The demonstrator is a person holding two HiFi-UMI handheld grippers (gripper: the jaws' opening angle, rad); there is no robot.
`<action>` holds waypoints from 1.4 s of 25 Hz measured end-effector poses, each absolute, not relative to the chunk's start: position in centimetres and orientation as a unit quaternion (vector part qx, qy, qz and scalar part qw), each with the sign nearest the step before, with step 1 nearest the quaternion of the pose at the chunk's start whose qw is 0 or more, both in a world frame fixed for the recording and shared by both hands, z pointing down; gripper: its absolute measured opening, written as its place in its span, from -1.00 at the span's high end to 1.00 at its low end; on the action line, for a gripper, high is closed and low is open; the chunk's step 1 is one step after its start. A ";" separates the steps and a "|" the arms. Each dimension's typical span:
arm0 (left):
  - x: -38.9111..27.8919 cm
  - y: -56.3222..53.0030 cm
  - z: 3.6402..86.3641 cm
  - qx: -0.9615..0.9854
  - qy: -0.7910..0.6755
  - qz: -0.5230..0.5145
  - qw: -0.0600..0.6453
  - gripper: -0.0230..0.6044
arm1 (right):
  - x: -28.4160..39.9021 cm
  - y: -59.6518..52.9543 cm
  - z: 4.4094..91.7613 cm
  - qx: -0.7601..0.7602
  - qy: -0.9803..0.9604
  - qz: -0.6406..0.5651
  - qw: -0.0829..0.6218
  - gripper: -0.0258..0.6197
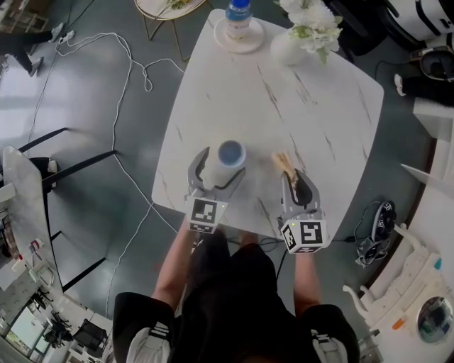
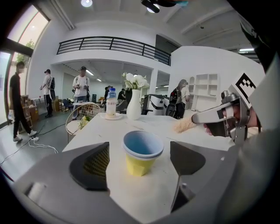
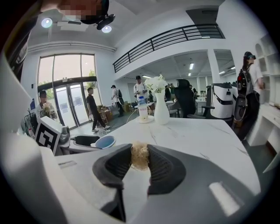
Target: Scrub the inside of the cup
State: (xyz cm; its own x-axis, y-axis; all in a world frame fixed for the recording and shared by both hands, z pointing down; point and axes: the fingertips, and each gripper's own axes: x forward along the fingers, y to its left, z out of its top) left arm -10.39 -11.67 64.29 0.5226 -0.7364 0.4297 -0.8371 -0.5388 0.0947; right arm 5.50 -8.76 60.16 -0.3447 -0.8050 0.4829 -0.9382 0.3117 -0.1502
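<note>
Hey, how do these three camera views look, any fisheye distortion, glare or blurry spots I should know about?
Head view: even light, no harsh glare on the white table, mildly soft overall. Left gripper view: heavy fisheye bend, dark round border, ceiling lamp flares, cup sharp. Right gripper view: same bend, glass doors bright, scrubber up close looks fuzzy.
</note>
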 end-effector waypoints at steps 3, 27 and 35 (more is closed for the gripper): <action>-10.0 -11.9 64.8 0.863 -0.450 0.178 0.146 -0.51 | 5.7 -8.9 60.3 0.552 -0.791 0.209 0.162 0.60; -8.5 -14.3 66.6 0.869 -0.437 0.201 0.118 -0.22 | 6.8 -10.7 62.3 0.557 -0.780 0.226 0.175 0.60; -8.8 -14.2 64.9 0.869 -0.440 0.196 0.110 -0.21 | 6.8 -10.8 60.8 0.556 -0.785 0.215 0.168 0.60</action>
